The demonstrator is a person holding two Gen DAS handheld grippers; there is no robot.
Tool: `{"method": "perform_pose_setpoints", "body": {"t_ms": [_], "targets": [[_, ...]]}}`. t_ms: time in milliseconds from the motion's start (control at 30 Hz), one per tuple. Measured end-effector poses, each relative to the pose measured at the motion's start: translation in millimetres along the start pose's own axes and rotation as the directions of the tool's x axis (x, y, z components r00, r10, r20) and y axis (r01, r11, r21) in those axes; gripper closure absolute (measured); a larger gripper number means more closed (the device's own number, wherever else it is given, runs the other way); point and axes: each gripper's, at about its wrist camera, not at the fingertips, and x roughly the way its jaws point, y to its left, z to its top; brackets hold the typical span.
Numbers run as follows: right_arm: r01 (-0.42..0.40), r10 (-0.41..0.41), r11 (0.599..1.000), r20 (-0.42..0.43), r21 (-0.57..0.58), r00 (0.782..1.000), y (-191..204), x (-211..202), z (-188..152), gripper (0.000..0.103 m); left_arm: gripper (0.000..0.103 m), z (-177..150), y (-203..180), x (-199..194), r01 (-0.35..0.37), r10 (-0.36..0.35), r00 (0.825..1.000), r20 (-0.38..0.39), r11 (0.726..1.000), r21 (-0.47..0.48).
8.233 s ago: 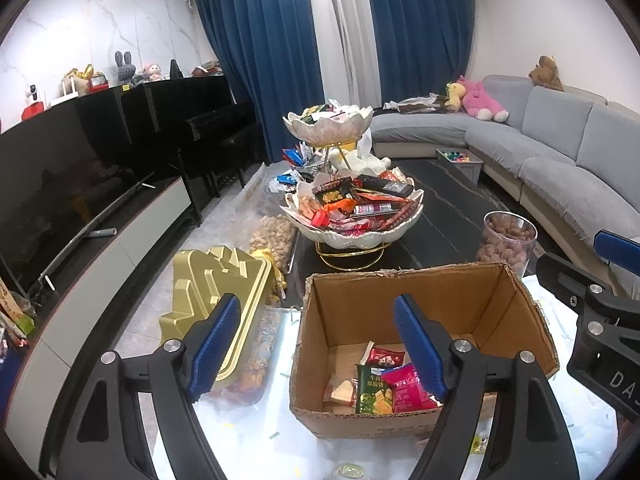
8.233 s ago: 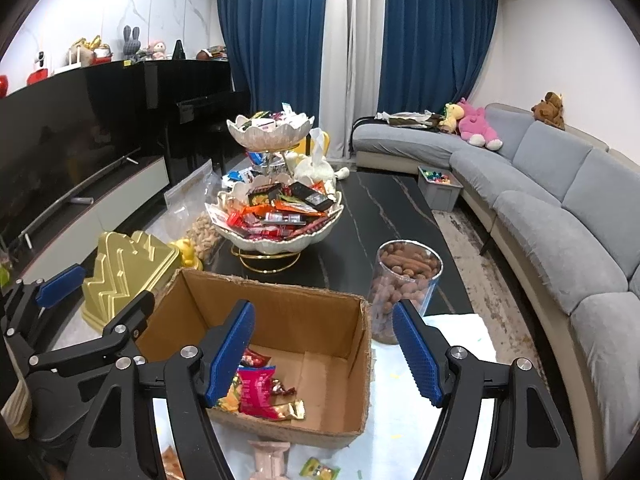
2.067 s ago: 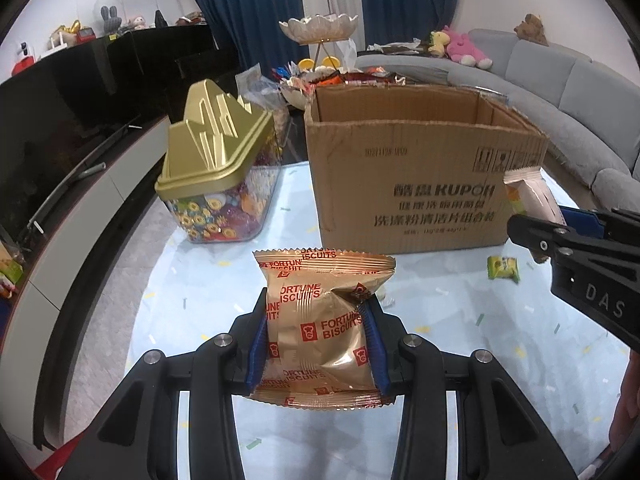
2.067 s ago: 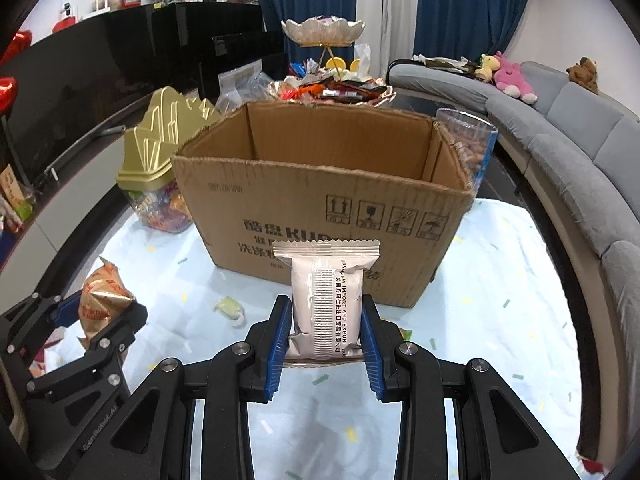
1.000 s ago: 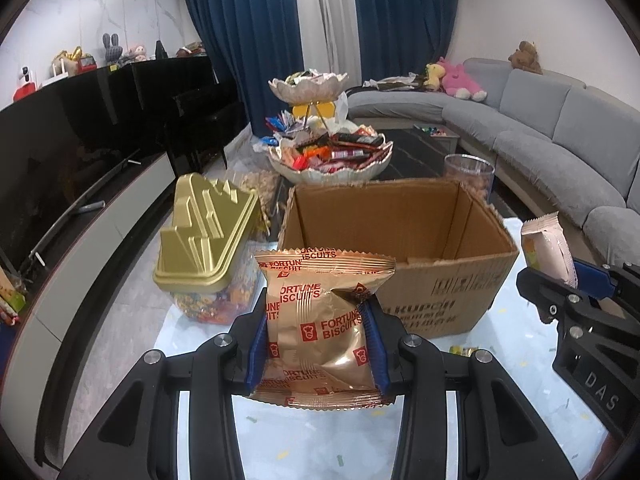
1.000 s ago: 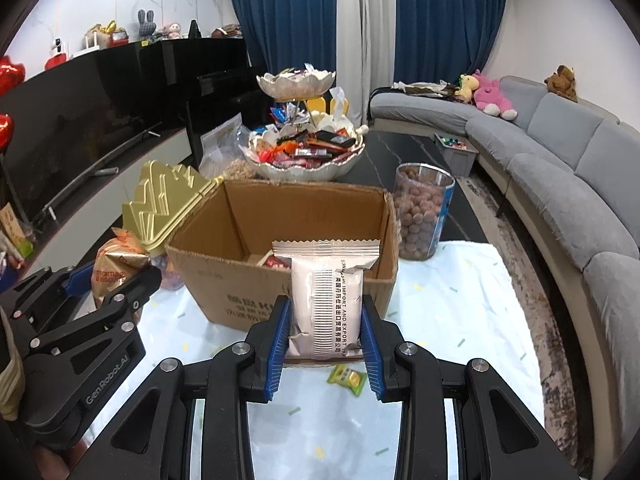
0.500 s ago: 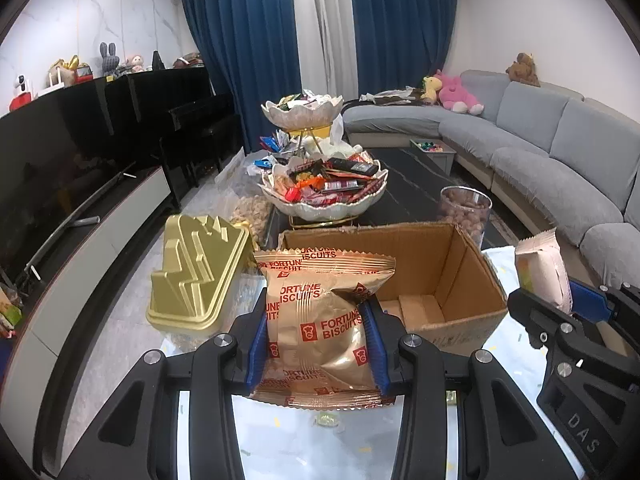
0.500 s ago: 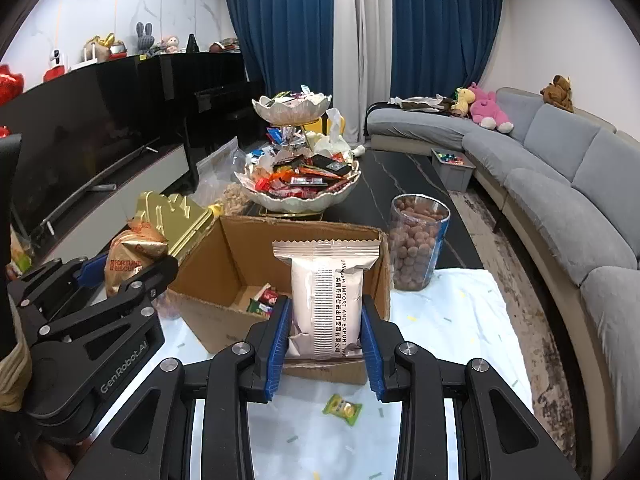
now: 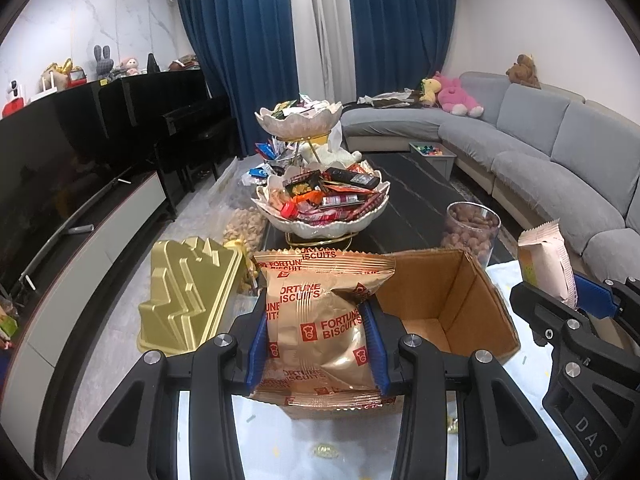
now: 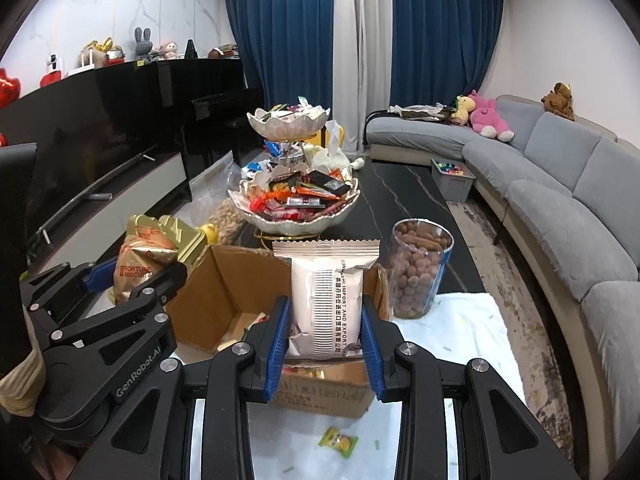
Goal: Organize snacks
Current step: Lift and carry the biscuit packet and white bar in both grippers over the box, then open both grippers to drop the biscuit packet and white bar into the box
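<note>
walls: I see white marble-look wall [image 10: 100,8] left | windows: blue curtains [image 10: 280,36] ahead | furniture: grey sofa [image 10: 560,184] right, black piano [image 10: 216,112], dark table [image 10: 400,200] | floor: pale tile [image 9: 120,280]

The biscuit packet [image 9: 316,328] is seen to be of glossy, crinkled gold foil. The white packet [image 10: 326,308] is of smoother film with a dull sheen. Matt brown corrugated card makes up the box [image 9: 452,300], rough at its edges. The left tongs [image 9: 316,346] and right tongs [image 10: 325,346] are formed of matt black plastic with ribbed blue pads and bright metal screws. A shiny gold plastic lid [image 9: 188,292] and a clear jar [image 10: 418,268] are shown. The counter [image 10: 400,200] is polished dark stone.
</note>
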Motion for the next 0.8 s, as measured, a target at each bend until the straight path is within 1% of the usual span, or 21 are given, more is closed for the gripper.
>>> {"method": "perform_pose_setpoints", "body": {"t_ms": [233,600,800], "targets": [[-0.001,0.001,1.0,-0.011,-0.008,1.0,1.5,18.0,9.1,0.068,0.062,10.4,0.4,20.7,0.007,-0.007,1.0,-0.011,1.0,0.002],[-0.002,0.002,1.0,-0.042,-0.003,0.999,-1.0,45.7,16.2,0.068,0.062,13.7,1.1,46.8,0.015,-0.015,0.999,-0.038,1.0,-0.003],[-0.01,0.009,1.0,-0.071,-0.008,0.997,-4.0,60.7,14.7,0.068,0.061,11.1,0.9,61.8,0.024,-0.026,0.998,-0.066,0.999,-0.021]]}}
